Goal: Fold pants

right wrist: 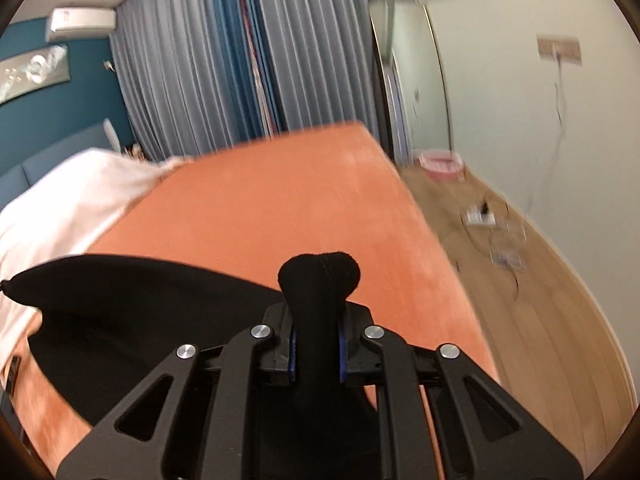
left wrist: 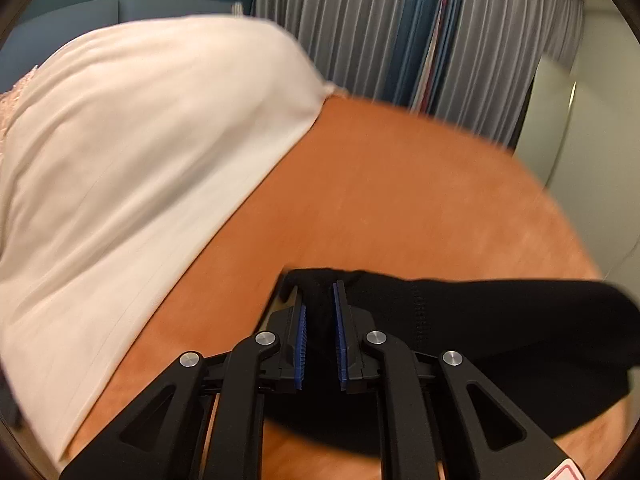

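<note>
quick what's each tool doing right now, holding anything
left tool: shut on the black pants
right tool: shut on a bunched fold of the black pants

Black pants [left wrist: 500,340] hang lifted over an orange surface [left wrist: 400,200] — plain dark fabric, pinched at two spots along one edge, a bunched tuft [right wrist: 320,272] poking up at one pinch — the cloth between sagging in a broad curve.
</note>
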`<control>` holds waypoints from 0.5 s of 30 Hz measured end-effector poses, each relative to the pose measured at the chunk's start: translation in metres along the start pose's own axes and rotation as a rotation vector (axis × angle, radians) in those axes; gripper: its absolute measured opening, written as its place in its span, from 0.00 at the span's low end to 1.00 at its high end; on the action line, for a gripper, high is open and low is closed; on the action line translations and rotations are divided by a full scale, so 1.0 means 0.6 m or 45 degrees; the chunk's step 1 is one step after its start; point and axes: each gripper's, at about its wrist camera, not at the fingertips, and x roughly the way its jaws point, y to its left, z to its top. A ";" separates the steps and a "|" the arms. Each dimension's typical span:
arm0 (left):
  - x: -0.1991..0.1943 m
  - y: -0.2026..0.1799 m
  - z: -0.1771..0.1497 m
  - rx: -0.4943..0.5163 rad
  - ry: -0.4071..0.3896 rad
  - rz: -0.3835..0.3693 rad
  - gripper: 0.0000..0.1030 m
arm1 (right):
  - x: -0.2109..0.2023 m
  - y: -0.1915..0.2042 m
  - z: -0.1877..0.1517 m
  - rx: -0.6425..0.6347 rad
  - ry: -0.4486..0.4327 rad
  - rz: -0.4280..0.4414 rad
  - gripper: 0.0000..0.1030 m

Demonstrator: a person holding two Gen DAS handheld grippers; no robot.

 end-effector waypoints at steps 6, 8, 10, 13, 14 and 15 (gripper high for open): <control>0.099 0.015 -0.110 0.052 0.259 0.179 0.12 | 0.028 -0.006 -0.107 -0.005 0.183 -0.045 0.14; 0.106 0.018 -0.117 0.042 0.265 0.208 0.13 | 0.020 -0.006 -0.118 0.012 0.187 -0.046 0.19; 0.108 0.020 -0.117 0.021 0.276 0.223 0.16 | 0.002 -0.016 -0.125 0.038 0.184 -0.040 0.32; 0.094 0.024 -0.121 0.014 0.322 0.277 0.28 | -0.036 -0.035 -0.130 0.078 0.150 -0.039 0.65; 0.083 0.020 -0.124 0.025 0.324 0.303 0.31 | -0.050 -0.042 -0.132 0.094 0.141 -0.038 0.72; 0.074 0.022 -0.122 0.038 0.315 0.338 0.35 | -0.068 -0.053 -0.135 0.115 0.130 -0.040 0.74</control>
